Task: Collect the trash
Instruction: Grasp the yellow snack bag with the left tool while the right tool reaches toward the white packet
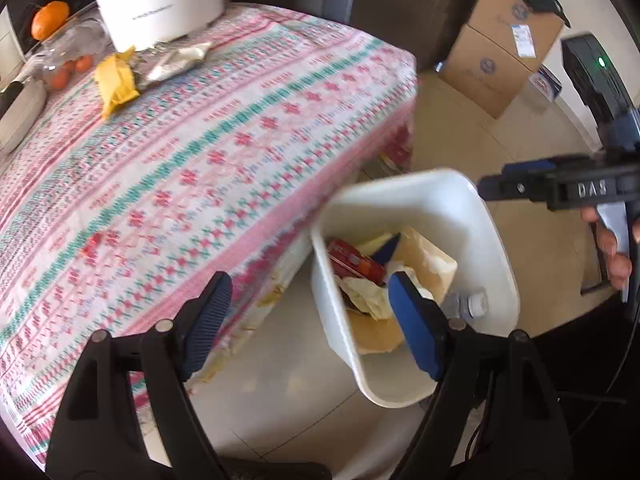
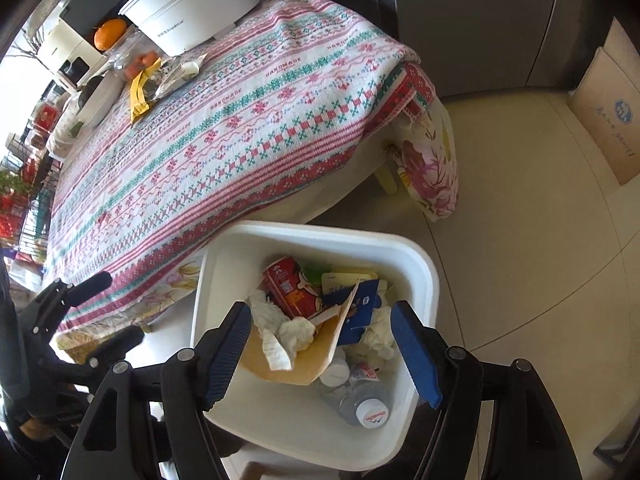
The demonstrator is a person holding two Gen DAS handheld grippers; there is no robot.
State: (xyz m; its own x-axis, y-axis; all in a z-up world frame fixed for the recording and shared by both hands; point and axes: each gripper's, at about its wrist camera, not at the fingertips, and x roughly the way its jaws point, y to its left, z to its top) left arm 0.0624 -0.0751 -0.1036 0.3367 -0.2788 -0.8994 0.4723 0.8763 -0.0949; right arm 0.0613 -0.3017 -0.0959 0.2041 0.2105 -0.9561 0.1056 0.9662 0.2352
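A white bin (image 2: 320, 236) stands on the floor beside the table and holds a red can (image 2: 292, 292), crumpled tissues (image 2: 296, 332), a blue card pack (image 2: 356, 308), brown paper and a plastic bottle (image 2: 368, 404). My right gripper (image 2: 322, 316) hangs open right over it, nothing between its fingers. My left gripper (image 1: 308, 292) is open and empty, above the table edge and the bin (image 1: 440, 200). On the far side of the patterned tablecloth (image 1: 240, 128) lie a yellow wrapper (image 1: 114, 80) and a silvery wrapper (image 1: 176, 62).
A large white pot (image 1: 160, 4), an orange (image 1: 50, 18) and a clear bag of small fruit (image 1: 68, 68) crowd the table's far end. Cardboard boxes (image 1: 504, 40) stand on the tiled floor beyond the bin. A dark cabinet lies behind the table.
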